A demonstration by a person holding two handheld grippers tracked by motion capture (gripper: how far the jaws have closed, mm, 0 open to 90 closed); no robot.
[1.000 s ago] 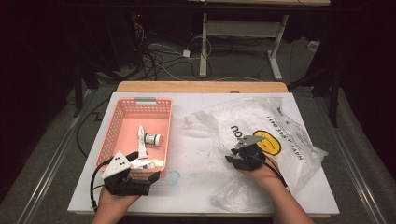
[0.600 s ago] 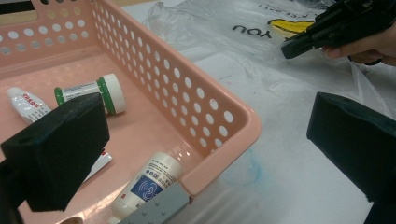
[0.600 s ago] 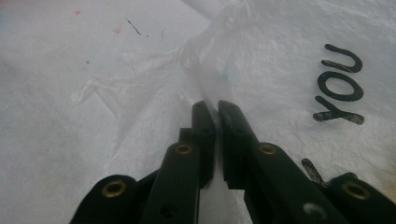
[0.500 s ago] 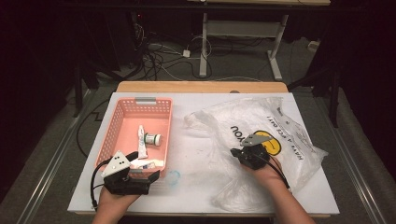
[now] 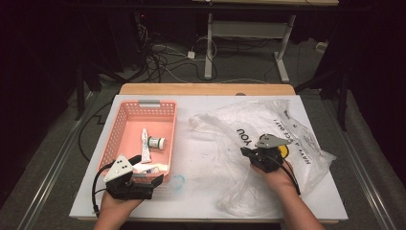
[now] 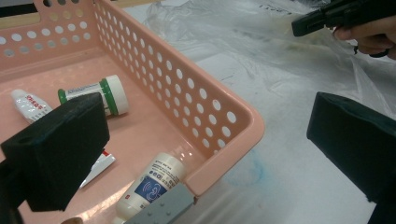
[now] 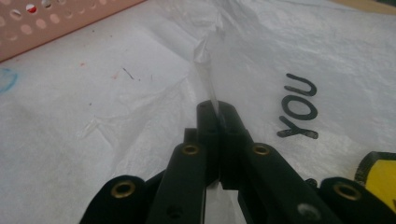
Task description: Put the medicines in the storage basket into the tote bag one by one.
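A clear plastic bag (image 5: pixel 253 129) printed with black letters lies crumpled on the right half of the white table. My right gripper (image 5: pixel 246 152) rests on it, shut on a thin raised fold of the bag (image 7: pixel 208 70); the film runs up from between the pressed jaws of this gripper (image 7: pixel 218 112). My left gripper (image 5: pixel 157 180) is open at the near right corner of the pink basket (image 5: pixel 125 120). One jaw hangs inside the basket (image 6: pixel 233 116) and the other over the table outside it, holding nothing.
In the basket lie a white tube (image 6: pixel 28 103), a small bottle with a green band (image 6: pixel 93 93) and a white bottle with a blue label (image 6: pixel 156 179). A blue smudge (image 6: pixel 254 168) marks the table beside the basket corner. The right gripper (image 6: pixel 299 25) shows far off.
My right gripper has edged slightly to the right on the bag. The left hand and the basket have kept still.
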